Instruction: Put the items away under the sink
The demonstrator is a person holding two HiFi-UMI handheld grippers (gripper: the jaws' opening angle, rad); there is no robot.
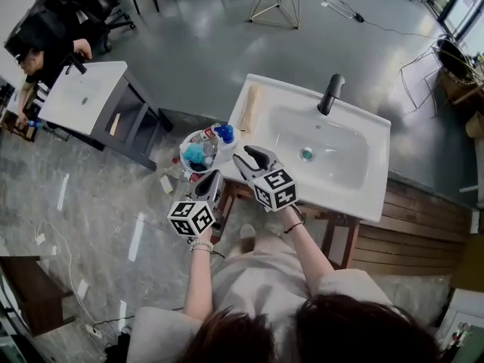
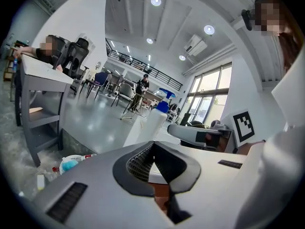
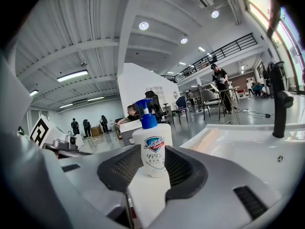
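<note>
A white sink (image 1: 344, 174) with a black tap (image 1: 330, 94) stands on a shiny grey floor (image 1: 189, 51) in a big room. The soap bottle (image 3: 151, 151) stands on the sink's left corner. The right gripper (image 1: 250, 155) holds its jaws spread, the bottle just ahead. The left gripper (image 2: 152, 145) has its jaws pressed together. Left of the sink sits a basket (image 1: 183, 156); its things are too small to tell. The space under the sink is hidden.

The base of the soap bottle (image 3: 151, 144) hides behind the right claw (image 3: 152, 168); items in the basket (image 1: 183, 159) beside the sink (image 1: 363, 197) are too small to tell.
</note>
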